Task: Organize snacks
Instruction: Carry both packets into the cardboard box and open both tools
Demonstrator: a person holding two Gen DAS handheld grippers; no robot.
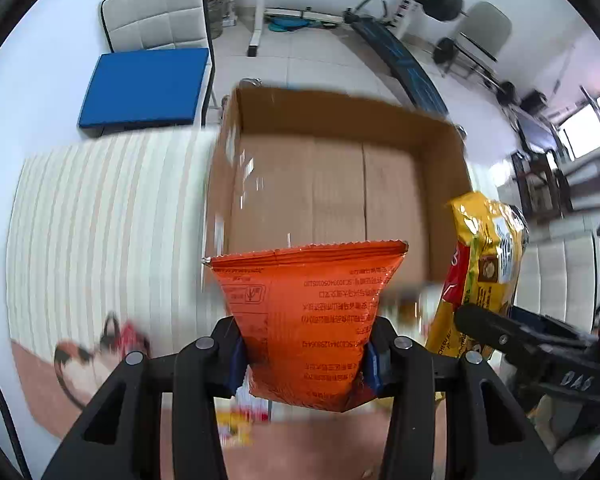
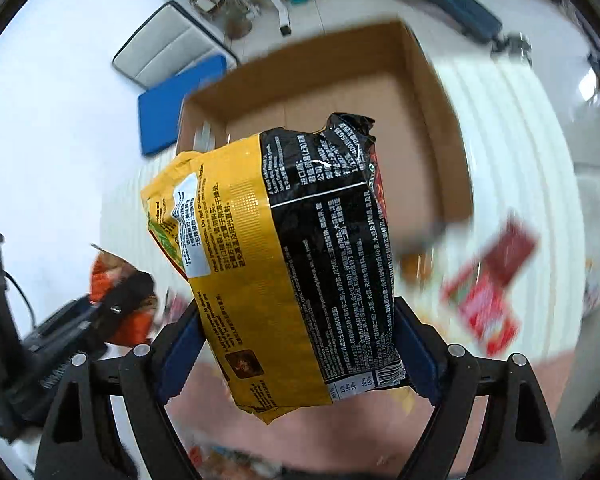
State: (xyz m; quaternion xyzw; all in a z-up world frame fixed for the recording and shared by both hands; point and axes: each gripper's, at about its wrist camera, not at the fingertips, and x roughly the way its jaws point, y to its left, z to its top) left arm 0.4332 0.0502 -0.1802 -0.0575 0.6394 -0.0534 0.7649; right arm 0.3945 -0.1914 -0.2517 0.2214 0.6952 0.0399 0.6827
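Orange packet [image 1: 306,320] between left claw [image 1: 306,360] pads

Glossy foil packets [image 1: 308,320]; matt cardboard box [image 1: 340,184]

A snack bag [image 1: 306,320] is being held between the fingers of the left gripper [image 1: 306,354], with the cardboard box [image 1: 340,188] lying open ahead of the fingertips. A noodle packet [image 2: 296,264] is being held between the fingers of the right gripper [image 2: 300,356], the same box lying beyond. Loose packets [image 2: 488,292] are lying right of those fingers, on the striped cloth [image 1: 112,220].
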